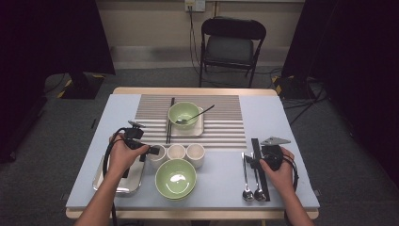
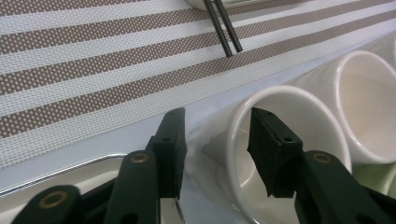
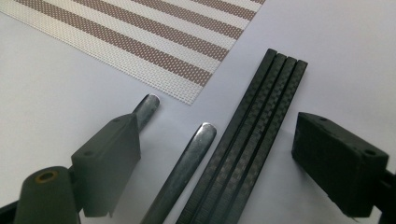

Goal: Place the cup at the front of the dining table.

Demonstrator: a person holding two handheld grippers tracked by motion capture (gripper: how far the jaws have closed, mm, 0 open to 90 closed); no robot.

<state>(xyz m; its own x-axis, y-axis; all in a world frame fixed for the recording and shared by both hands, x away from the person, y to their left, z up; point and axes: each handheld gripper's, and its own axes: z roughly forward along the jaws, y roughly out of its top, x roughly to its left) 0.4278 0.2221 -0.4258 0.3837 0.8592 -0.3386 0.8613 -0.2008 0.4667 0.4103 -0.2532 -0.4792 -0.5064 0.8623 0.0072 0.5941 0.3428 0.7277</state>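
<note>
My left gripper (image 1: 151,150) (image 2: 217,144) straddles the near wall of the leftmost white cup (image 1: 157,155) (image 2: 289,95): one jaw is inside the cup, the other outside. The pads stand slightly off the wall, so the gripper is open. Two more white cups (image 1: 176,151) (image 1: 195,154) stand in a row to its right. My right gripper (image 1: 254,160) (image 3: 217,140) is open at the table's right, low over two spoon handles (image 3: 194,149) and a bundle of black chopsticks (image 3: 261,116) (image 1: 261,174), gripping nothing.
A green bowl (image 1: 175,178) sits in front of the cups and a metal tray (image 1: 134,181) lies under my left hand. On the striped placemat (image 1: 226,127) are another green bowl (image 1: 183,114) with a spoon and a chopstick pair (image 1: 169,121). A chair (image 1: 230,42) stands beyond the table.
</note>
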